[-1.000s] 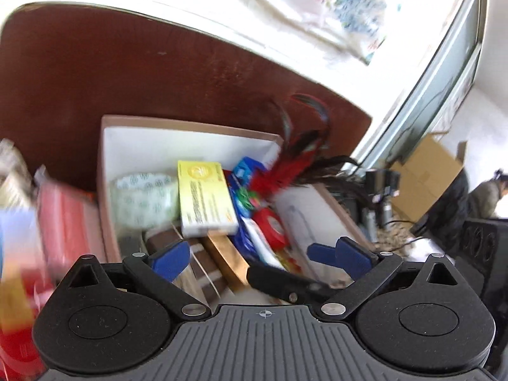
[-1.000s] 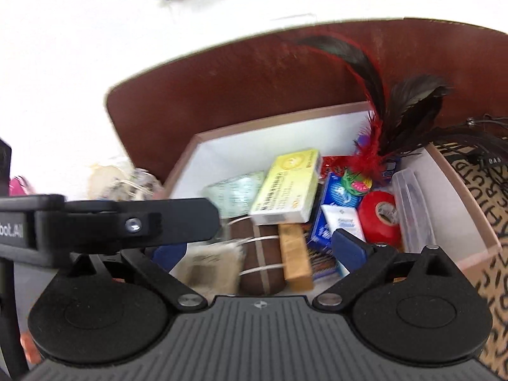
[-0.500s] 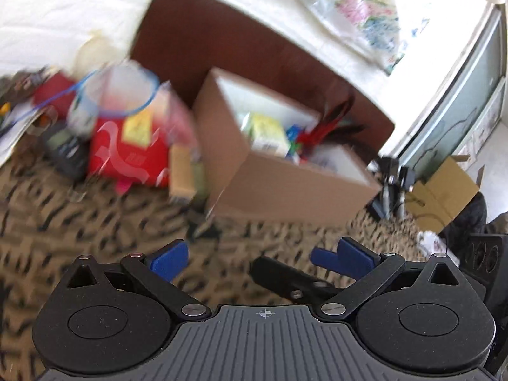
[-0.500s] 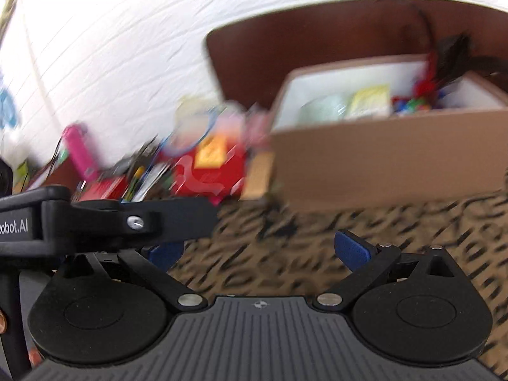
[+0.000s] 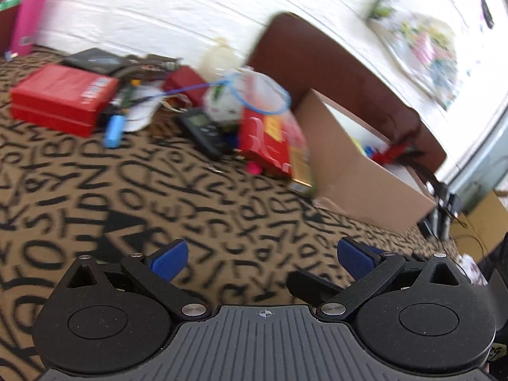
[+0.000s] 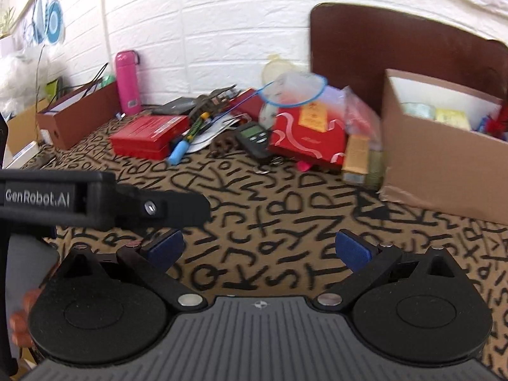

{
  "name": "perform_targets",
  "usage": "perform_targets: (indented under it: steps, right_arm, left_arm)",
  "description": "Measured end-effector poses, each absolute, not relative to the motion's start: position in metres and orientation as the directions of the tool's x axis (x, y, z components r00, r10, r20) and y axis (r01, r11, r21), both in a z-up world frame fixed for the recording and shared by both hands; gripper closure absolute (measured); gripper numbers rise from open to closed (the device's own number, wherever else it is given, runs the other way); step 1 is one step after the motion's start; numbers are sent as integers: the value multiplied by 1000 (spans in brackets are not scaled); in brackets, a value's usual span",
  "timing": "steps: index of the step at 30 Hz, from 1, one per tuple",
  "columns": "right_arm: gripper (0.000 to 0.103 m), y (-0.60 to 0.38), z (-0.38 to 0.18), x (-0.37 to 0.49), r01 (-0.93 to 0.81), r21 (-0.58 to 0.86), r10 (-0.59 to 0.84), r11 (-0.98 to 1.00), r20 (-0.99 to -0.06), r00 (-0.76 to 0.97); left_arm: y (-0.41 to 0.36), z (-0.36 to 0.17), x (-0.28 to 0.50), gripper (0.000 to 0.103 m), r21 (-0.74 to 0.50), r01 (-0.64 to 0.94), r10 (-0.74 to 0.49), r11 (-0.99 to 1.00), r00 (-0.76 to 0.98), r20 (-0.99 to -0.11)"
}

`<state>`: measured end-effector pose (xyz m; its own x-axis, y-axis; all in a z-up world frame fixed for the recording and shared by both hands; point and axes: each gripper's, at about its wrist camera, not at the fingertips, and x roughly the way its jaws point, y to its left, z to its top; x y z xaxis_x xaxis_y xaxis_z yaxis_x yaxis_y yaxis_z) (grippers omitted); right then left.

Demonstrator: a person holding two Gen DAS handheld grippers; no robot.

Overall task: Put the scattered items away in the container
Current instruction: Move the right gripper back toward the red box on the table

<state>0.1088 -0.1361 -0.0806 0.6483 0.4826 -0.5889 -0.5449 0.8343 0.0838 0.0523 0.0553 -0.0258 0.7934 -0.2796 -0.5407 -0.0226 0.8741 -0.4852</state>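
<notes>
Both grippers hang low over the lettered cloth of the counter, well short of the clutter, a stance that suits choosing the next item. The left gripper is released, its two blue pads spread wide with nothing between them; the right gripper is likewise released and empty. In the right wrist view, the left gripper's body crosses the left edge as a black bar.

The cardboard box, the container of the task, stands at the right of the counter in front of a dark brown chair back. It is open at the top for loading, and already holds several items, among them one yellow packet and a red-and-black feather toy; the rest cannot be counted.

The loose items lie in one heap near the wall, left of the box:
- two red boxes: a flat one at the left and a ribboned one leaning beside the cardboard box;
- one dark handset;
- one blue-handled tool;
- one blue-rimmed net resting on top;
- one gold packet just beside the box wall.

One pink flask stands upright against the wall, apart from the heap. Judged from this layout, the task is partly done.
</notes>
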Motion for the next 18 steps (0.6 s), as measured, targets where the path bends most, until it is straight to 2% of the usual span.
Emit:
perform_targets:
  steps: [9, 14, 18]
  right_arm:
    - [1, -93, -87, 112, -637, 89, 547, 766, -612, 572]
    - [2, -62, -82, 126, -675, 95, 590, 732, -583, 558]
    - [6, -21, -79, 135, -718, 15, 596, 696, -569, 566]
  left_arm:
    - [115, -26, 49, 0, -470, -102, -194, 877, 820, -539]
    - [165, -19, 54, 0, -428, -164, -101, 889, 842, -530]
    - [209, -12, 59, 0, -401, -214, -28, 891, 855, -518]
